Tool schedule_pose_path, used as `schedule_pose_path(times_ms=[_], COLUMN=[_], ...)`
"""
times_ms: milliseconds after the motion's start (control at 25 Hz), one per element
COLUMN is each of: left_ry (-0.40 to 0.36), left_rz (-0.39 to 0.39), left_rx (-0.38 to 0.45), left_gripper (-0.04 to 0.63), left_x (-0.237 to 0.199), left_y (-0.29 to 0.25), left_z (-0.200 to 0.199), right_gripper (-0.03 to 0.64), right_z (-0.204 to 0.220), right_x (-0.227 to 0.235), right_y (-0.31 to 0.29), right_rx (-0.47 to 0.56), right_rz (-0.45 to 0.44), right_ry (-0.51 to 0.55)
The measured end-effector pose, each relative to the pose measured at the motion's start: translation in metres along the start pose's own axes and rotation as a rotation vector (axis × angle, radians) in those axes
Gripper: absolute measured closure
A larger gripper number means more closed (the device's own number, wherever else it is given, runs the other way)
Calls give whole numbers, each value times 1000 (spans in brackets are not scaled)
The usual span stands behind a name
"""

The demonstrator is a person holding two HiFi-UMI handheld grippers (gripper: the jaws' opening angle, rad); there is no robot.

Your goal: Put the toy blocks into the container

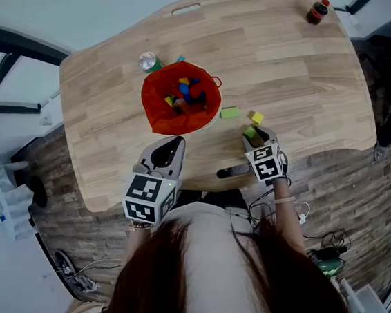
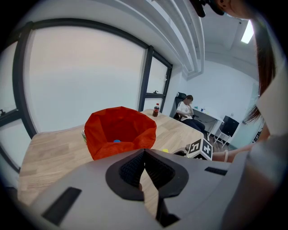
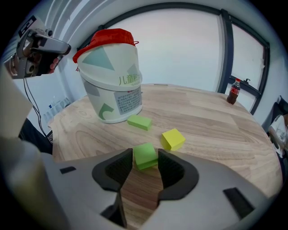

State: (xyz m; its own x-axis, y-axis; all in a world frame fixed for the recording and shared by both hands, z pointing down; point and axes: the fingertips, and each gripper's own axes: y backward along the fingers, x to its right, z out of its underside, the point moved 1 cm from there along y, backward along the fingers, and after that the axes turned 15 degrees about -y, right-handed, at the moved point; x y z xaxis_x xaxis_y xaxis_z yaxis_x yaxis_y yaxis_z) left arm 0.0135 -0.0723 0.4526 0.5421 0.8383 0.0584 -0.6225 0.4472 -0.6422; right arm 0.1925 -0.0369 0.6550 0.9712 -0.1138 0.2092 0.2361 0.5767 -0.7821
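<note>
Fingers of the right gripper stood apart around the green block by the near edge of the surface, ready to squeeze it for the container, while the left gripper waited with its fingers together.

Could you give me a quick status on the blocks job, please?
Left gripper shut, empty. Right gripper: jaws straddle green cube on table, squeeze unconfirmed. Yellow block, green slab loose. Nothing blocking container.
</note>
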Motion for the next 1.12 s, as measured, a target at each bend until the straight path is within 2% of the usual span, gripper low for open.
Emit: schedule_pose_path(times_ms=[560, 1120], left_ry=[-3, -11], left_rz=[9, 19], left_rx=[24, 73], left_gripper=[586, 586], left_x=[-2, -4], left_y=[7, 22], left_z=[1, 3], right_gripper=[453, 454], right_z=[3, -6], right_x=[-10, -29], right_y=[5, 21], right_rx=[7, 62], right_rz=[14, 31], right_ry=[25, -11])
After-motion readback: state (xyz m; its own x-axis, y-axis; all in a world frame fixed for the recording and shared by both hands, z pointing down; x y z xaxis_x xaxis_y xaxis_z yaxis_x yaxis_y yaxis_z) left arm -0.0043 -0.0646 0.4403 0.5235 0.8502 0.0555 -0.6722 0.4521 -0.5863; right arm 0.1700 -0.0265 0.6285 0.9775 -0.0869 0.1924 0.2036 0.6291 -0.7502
